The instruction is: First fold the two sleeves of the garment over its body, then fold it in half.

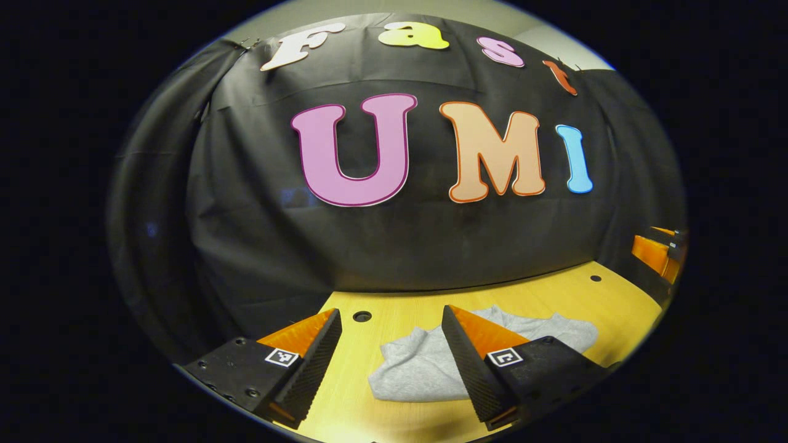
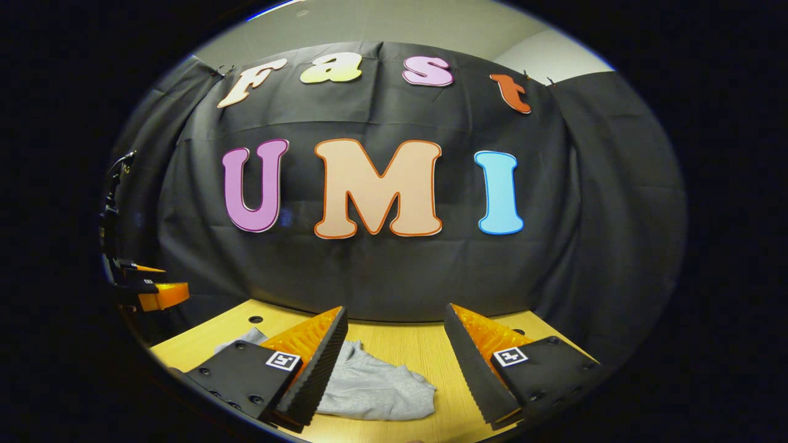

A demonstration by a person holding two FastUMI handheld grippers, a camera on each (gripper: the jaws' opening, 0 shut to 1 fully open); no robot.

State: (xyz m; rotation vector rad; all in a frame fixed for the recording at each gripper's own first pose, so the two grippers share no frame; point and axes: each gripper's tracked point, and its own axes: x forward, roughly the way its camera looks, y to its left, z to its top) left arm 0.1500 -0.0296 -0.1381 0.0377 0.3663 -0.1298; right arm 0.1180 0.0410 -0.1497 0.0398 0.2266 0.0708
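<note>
A grey garment (image 1: 425, 366) lies crumpled on the wooden table (image 1: 535, 295). In the left gripper view my left gripper (image 1: 392, 354) hovers above the table, open, with the garment's left part showing between and behind its fingers. In the right gripper view the same garment (image 2: 375, 384) lies low and left of centre, partly hidden behind the left finger. My right gripper (image 2: 395, 363) is open above the table with nothing between its fingers. The right gripper (image 1: 662, 252) also appears at the far right edge of the left gripper view, and the left gripper (image 2: 148, 289) at the far left of the right gripper view.
The table top (image 2: 418, 344) is light wood with small round holes (image 1: 362, 316) near its back edge. The black cloth wall (image 1: 394, 234) hangs close behind the table and wraps round both sides.
</note>
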